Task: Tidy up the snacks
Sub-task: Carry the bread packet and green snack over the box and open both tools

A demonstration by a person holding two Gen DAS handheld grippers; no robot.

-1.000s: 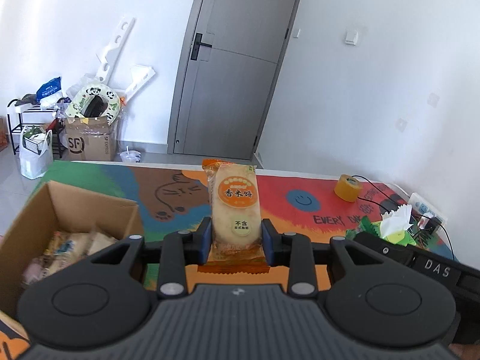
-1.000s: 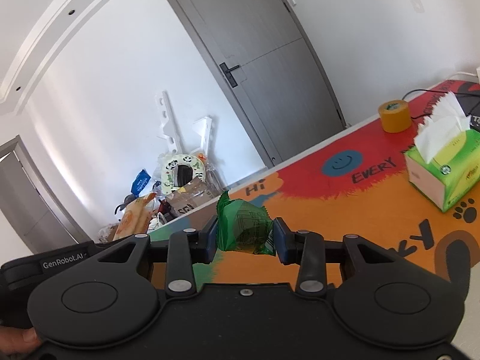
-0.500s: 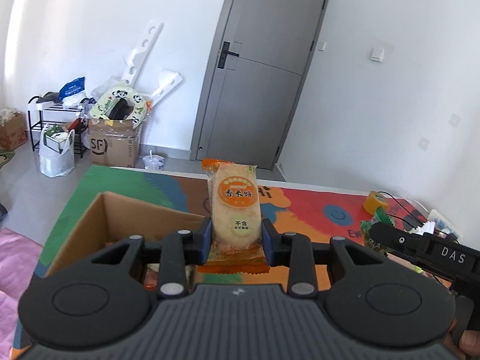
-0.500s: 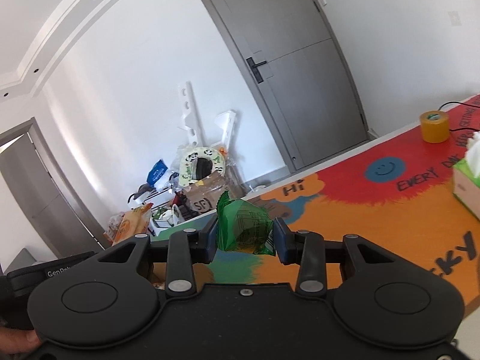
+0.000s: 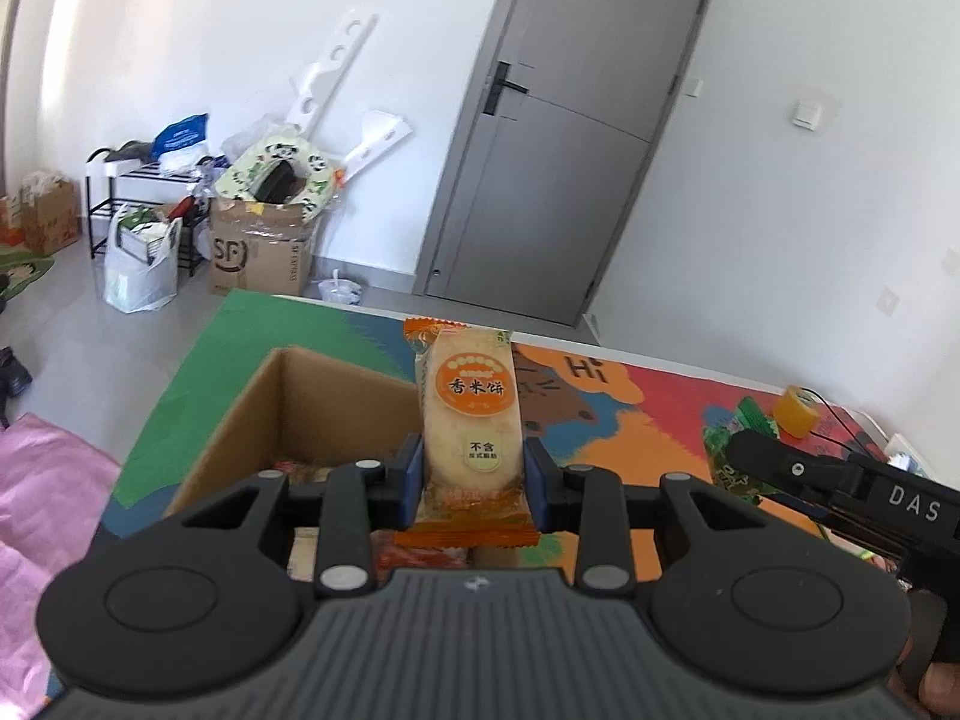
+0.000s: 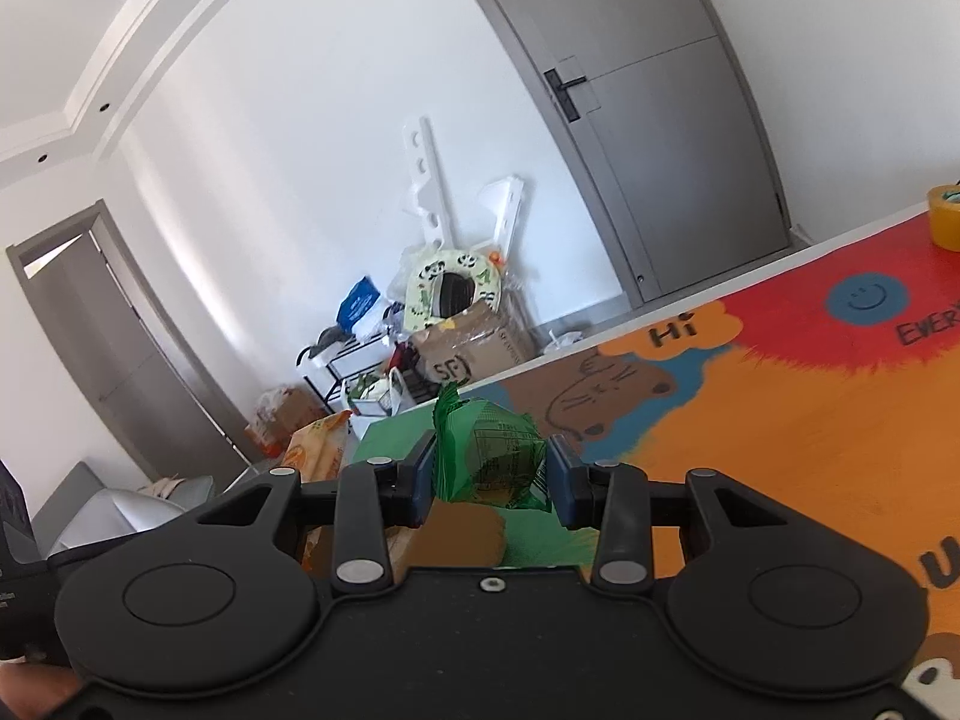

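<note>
Left hand-held gripper (image 5: 473,477): tilted down, blue pads clamped on the sides of an upright rice cracker pack (image 5: 469,420). Right hand-held gripper (image 6: 489,480): also tilted down, pads clamped on a green snack packet (image 6: 492,459); fingertip (image 6: 30,690) visible at its rear edge.

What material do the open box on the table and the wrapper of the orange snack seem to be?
Open box: brown corrugated cardboard, matte, with raw cut edges. Orange snack wrapper: probably thin glossy plastic film, part clear so the pale cake shows, with crimped end seams.
</note>
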